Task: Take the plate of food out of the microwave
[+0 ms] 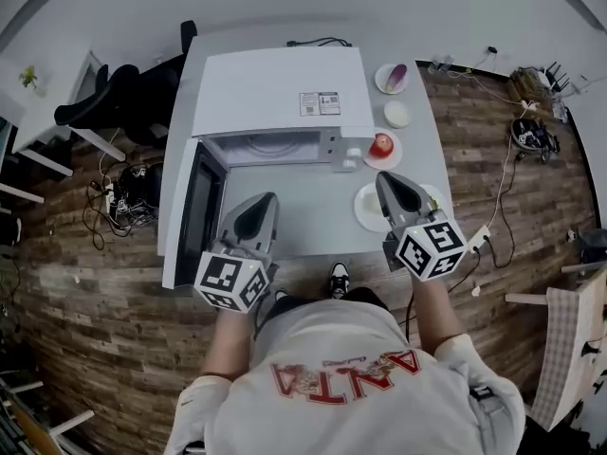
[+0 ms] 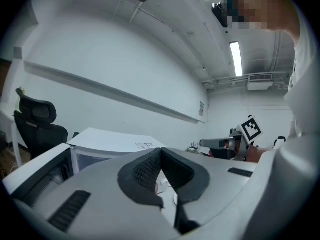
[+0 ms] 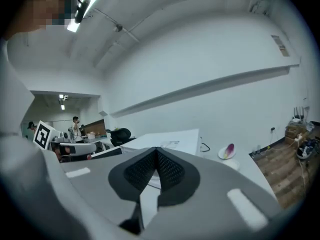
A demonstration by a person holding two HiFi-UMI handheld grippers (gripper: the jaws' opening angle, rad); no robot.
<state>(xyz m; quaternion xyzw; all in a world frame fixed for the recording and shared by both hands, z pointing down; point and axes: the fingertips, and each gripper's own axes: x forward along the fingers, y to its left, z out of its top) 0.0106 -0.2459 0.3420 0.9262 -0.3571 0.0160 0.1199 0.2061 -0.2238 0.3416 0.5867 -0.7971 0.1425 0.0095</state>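
Microwave oven (image 1: 275, 93), white and box-shaped, stands at the 12 o'clock end of the white bench (image 1: 303, 230) in the head view. Its dark-framed door (image 1: 201, 207) is swung open toward 9 o'clock.

Task item: a white round plate with a red round food piece (image 1: 396, 153) sits on the bench outside the oven, just beside the oven's front corner, at 3 o'clock of the open cavity. A second plain white plate (image 1: 364, 209) lies toward 5 o'clock of the cavity, partly covered by the right hand-held gripper (image 1: 384, 178); what it carries cannot be told. Further toward 12 o'clock along the bench's right edge are a small white disc (image 1: 397, 114) and a white dish with a purple item (image 1: 382, 83).

Left hand-held gripper (image 1: 266, 200) hovers over the bench in front of the cavity, near the door. Its own view shows the jaws pressed together with nothing between them.

Right hand-held gripper: jaws likewise pressed together, nothing pinched, tip above the plain white plate. Whether it touches the plate cannot be told.
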